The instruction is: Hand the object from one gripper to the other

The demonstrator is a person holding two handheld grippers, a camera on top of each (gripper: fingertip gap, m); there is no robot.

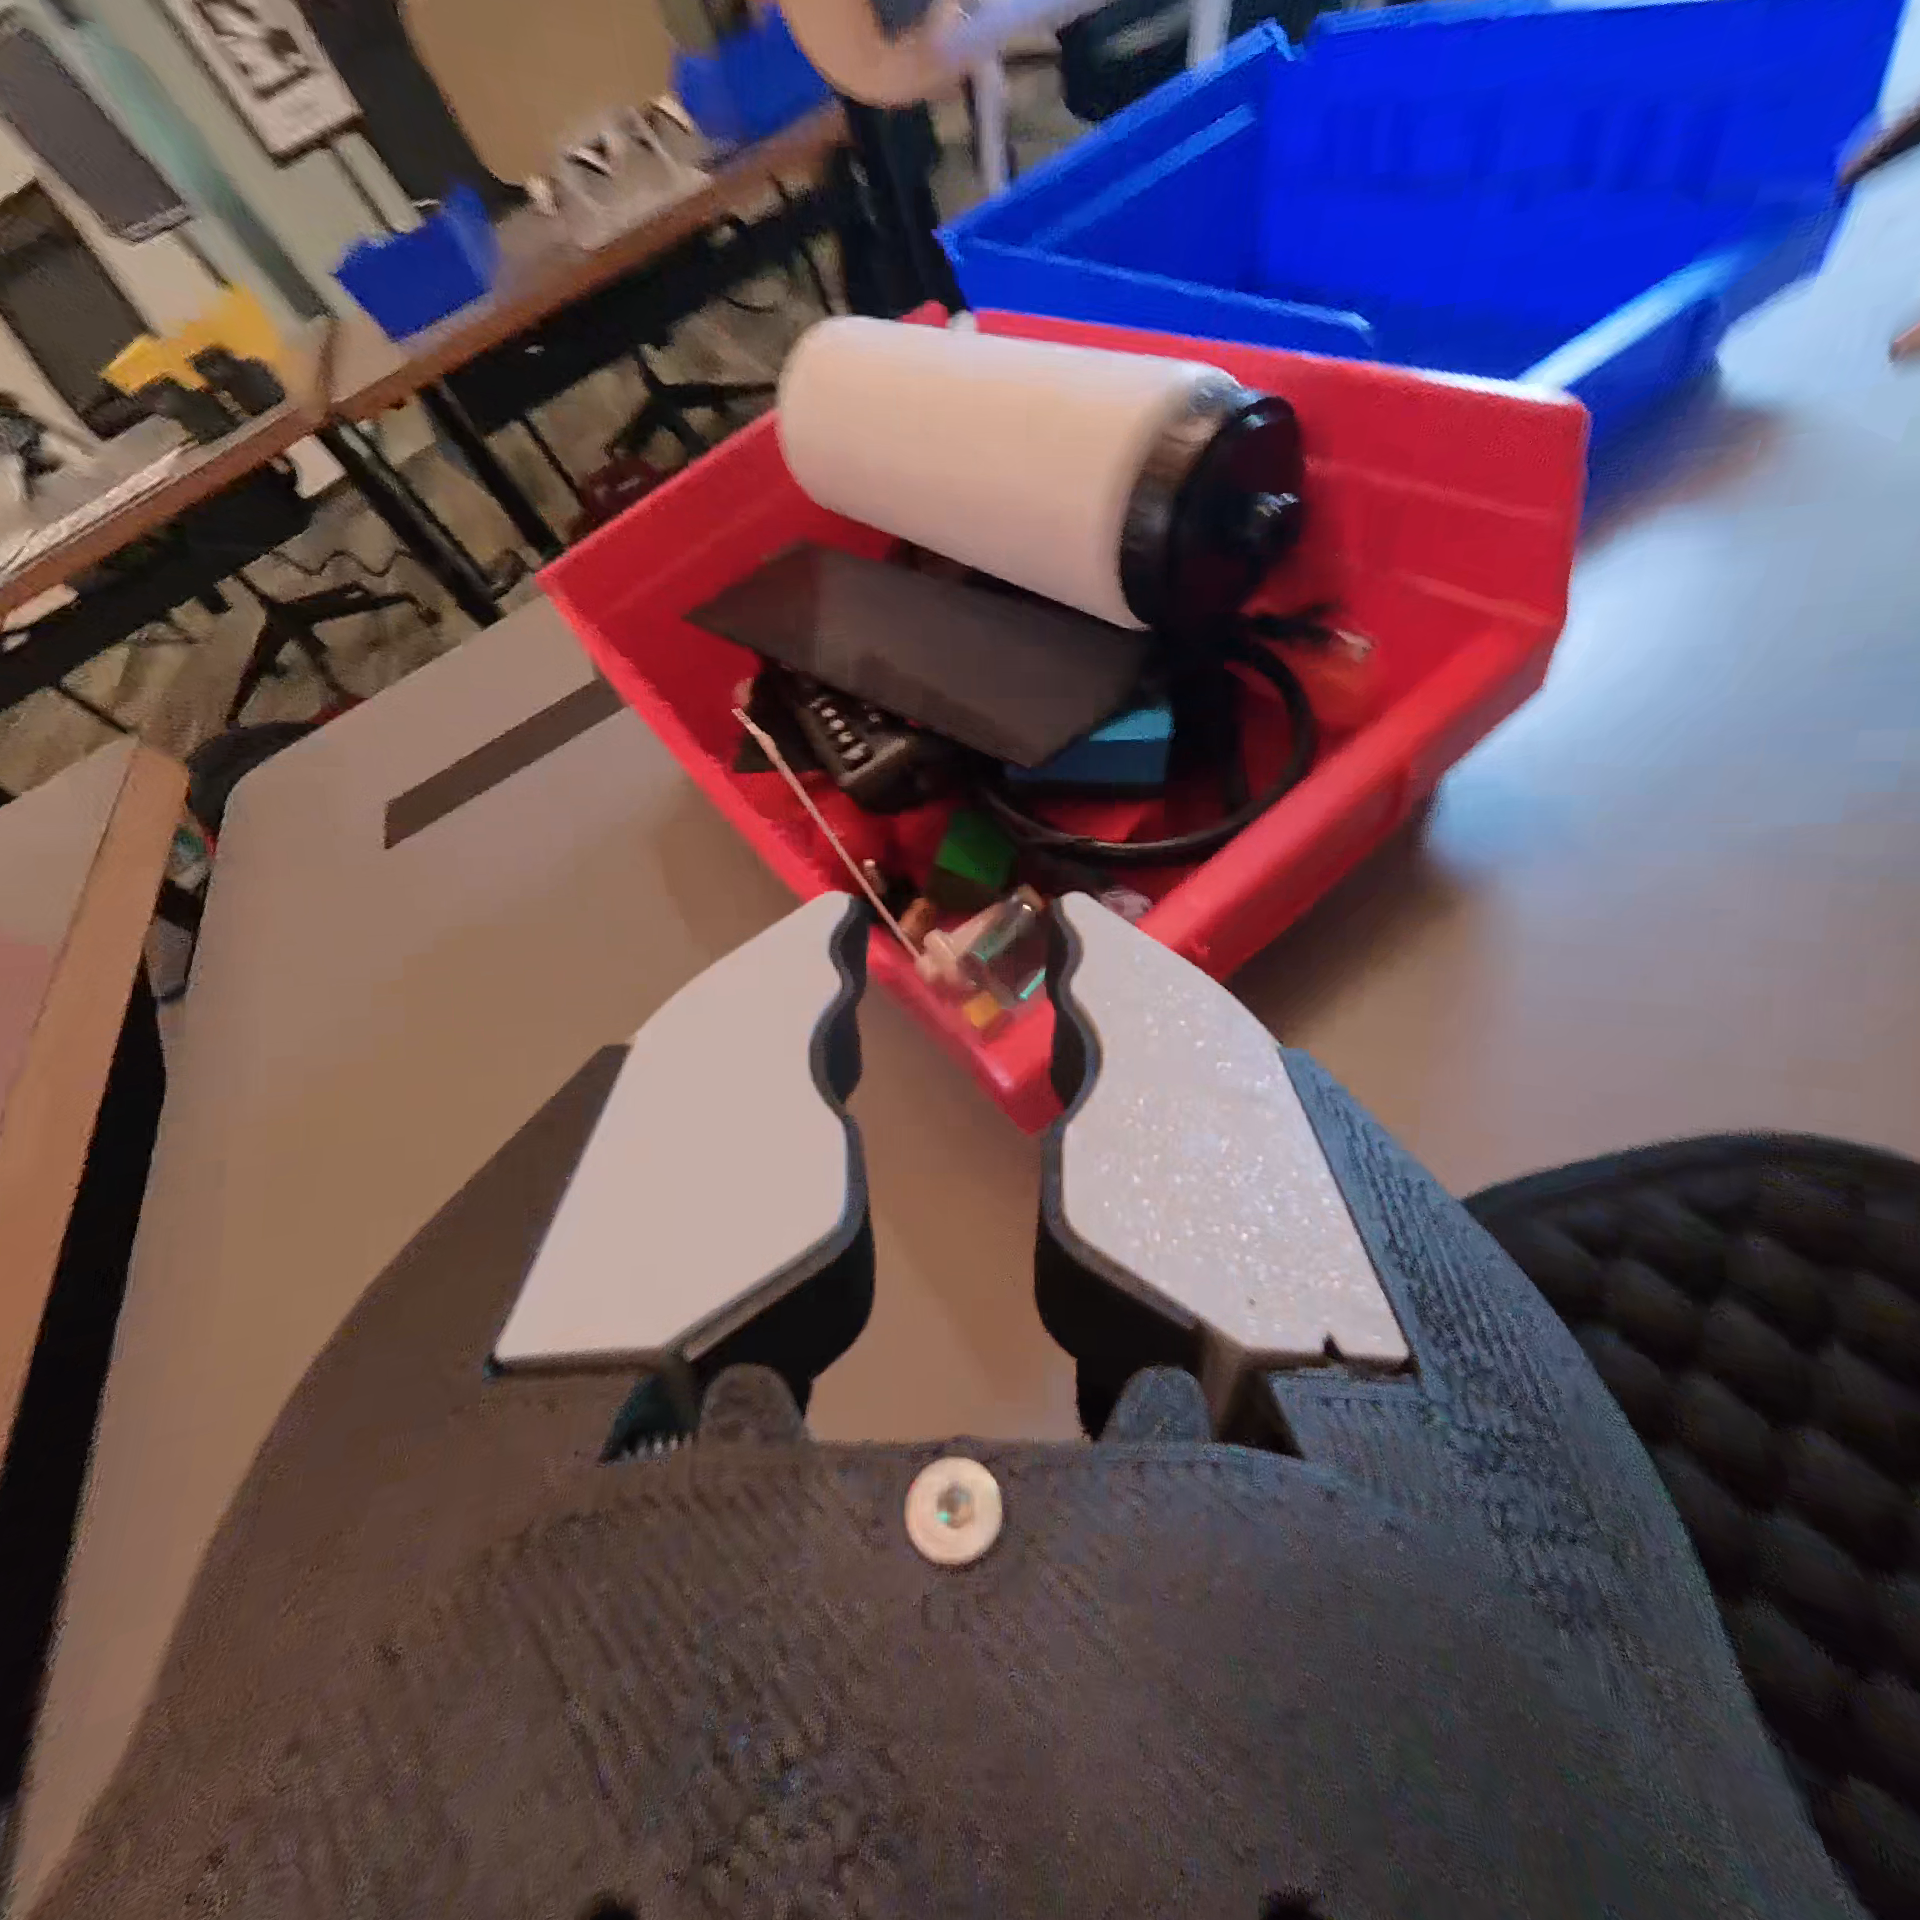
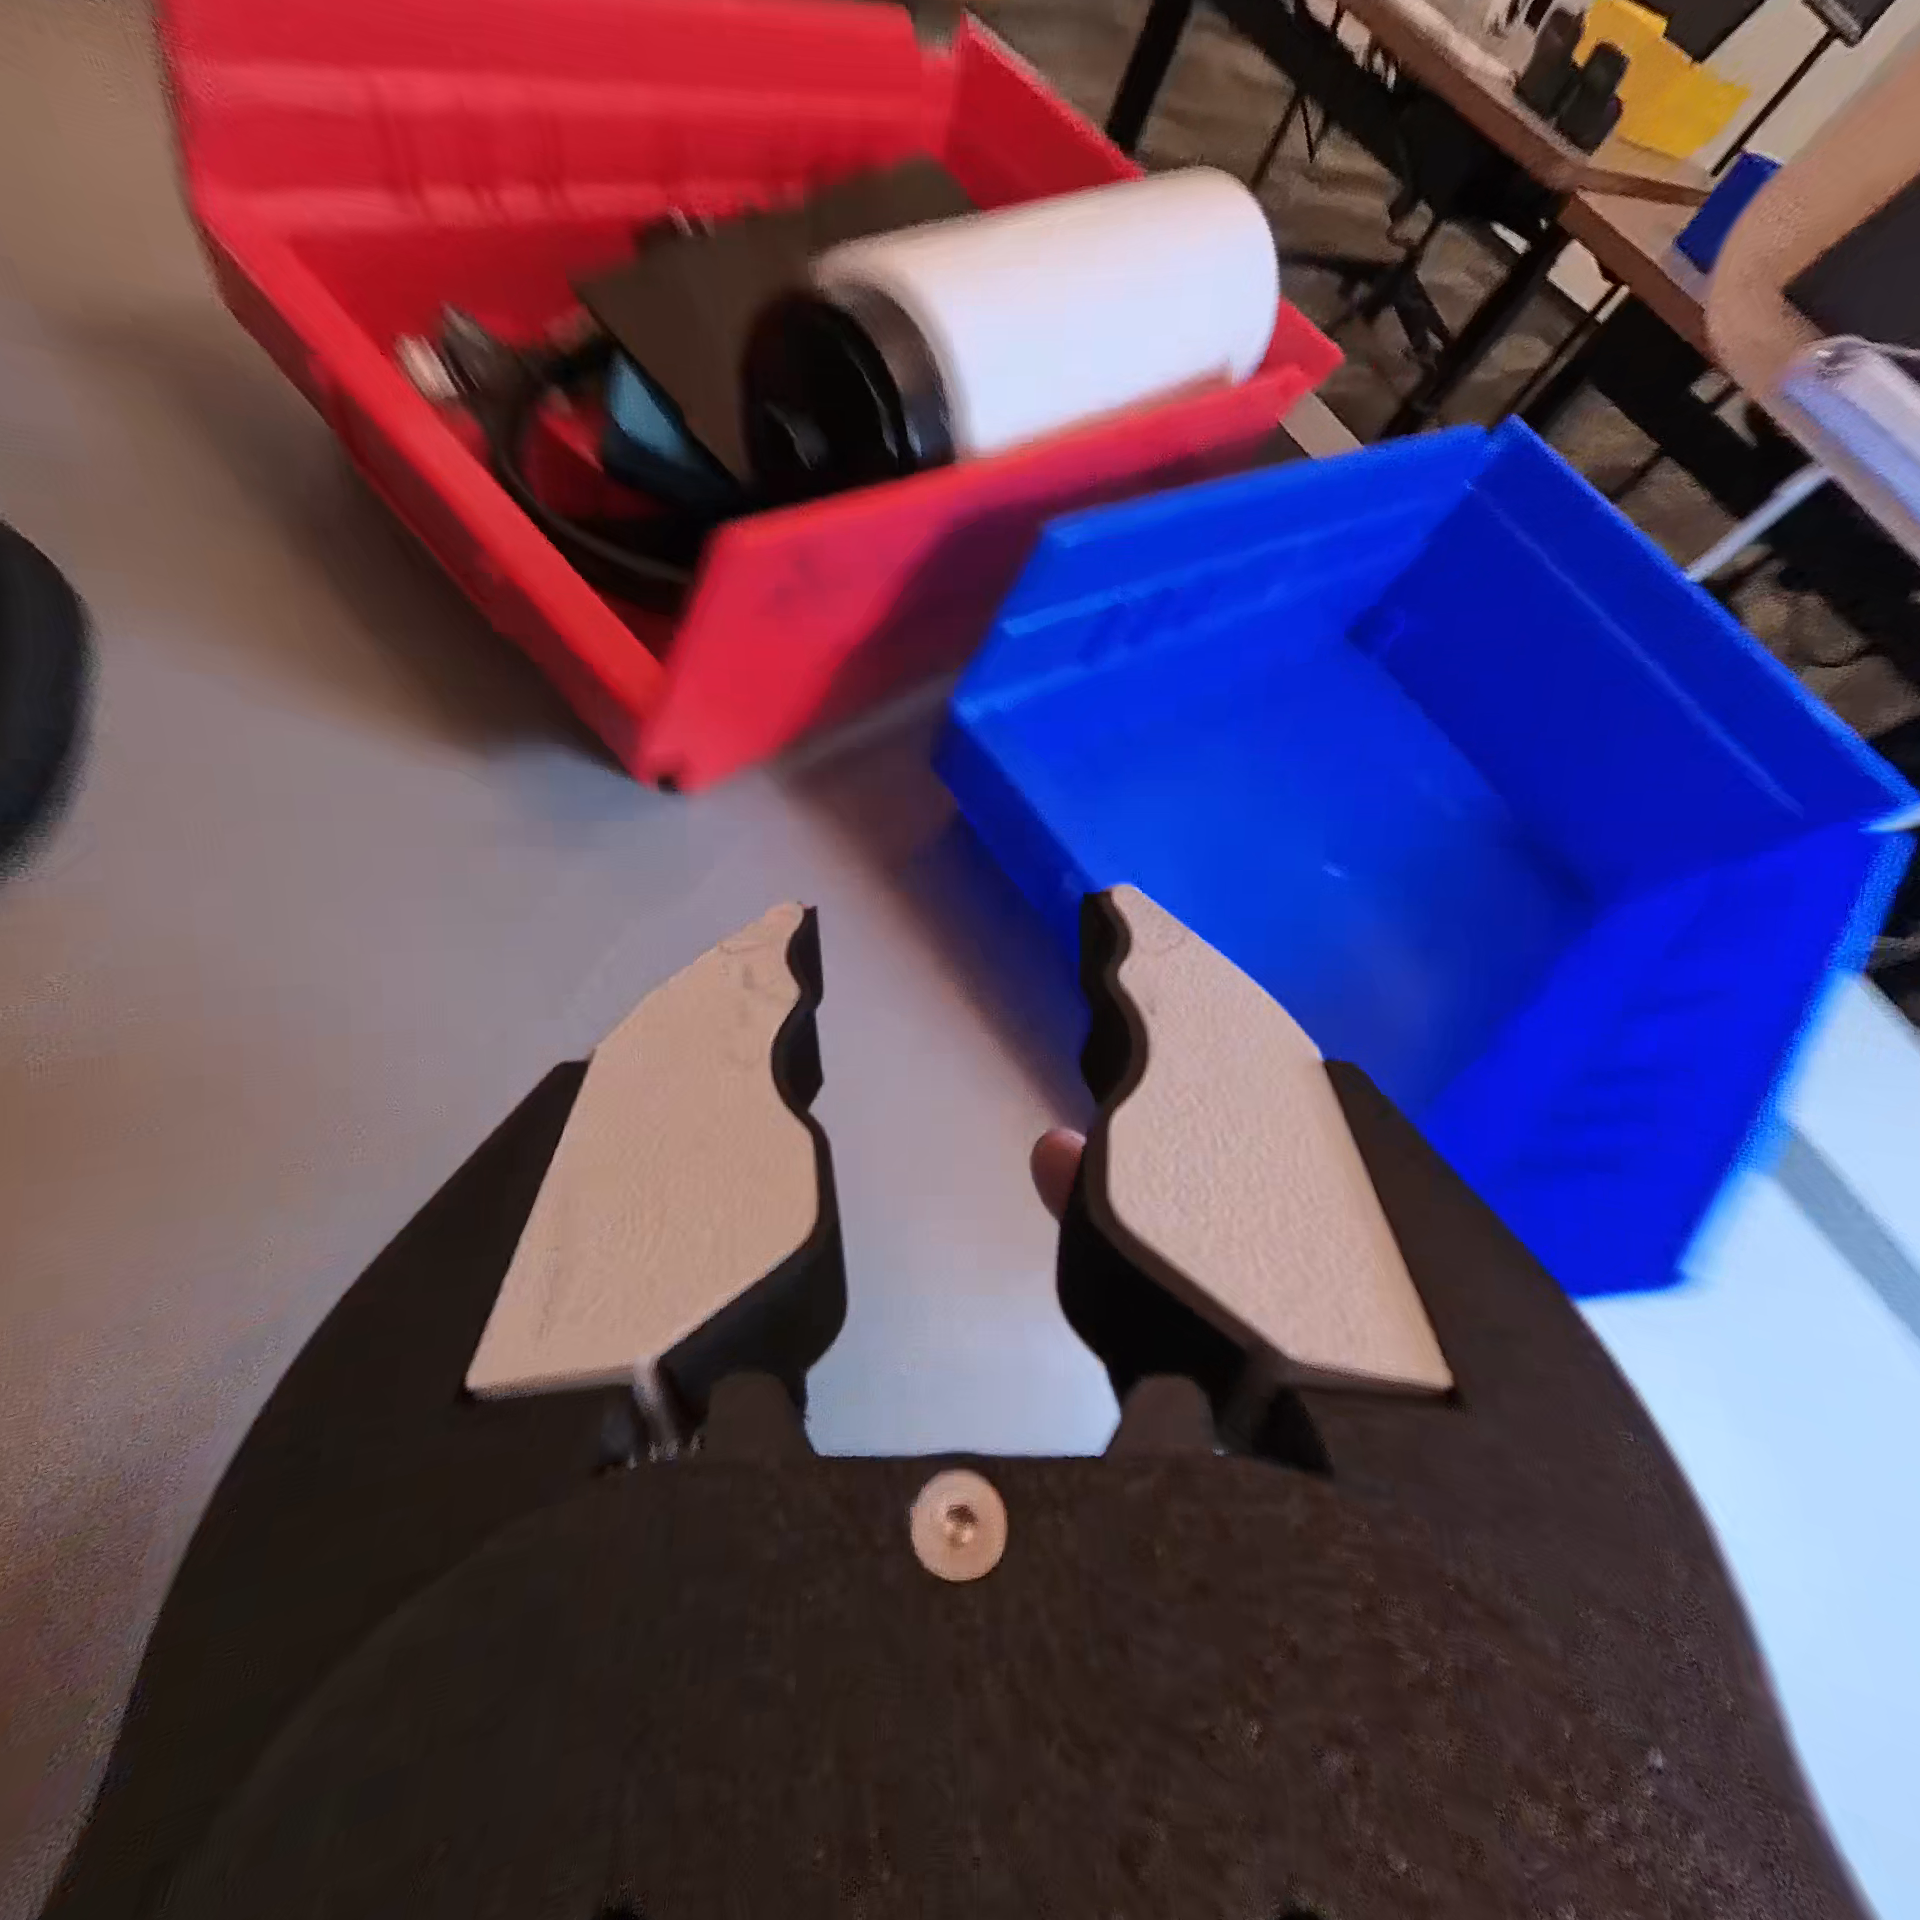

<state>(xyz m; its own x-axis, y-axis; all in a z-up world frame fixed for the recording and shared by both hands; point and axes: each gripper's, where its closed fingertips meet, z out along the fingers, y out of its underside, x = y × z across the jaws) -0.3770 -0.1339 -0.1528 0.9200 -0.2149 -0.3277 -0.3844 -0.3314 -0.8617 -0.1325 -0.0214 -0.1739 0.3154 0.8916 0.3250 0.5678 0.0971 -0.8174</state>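
So far neither hand-held gripper holds anything — the left hand-held gripper hangs with jaws apart at the near corner of the red bin, the right hand-held gripper likewise empty and parted over the bare counter. The likeliest object, a white cylinder with a black cap, lies on top of the bin's clutter, so it looks easy to reach. A black flat slab, a cable and small blocks crowd beneath it. The blue bin stands empty just beside — probably the destination.
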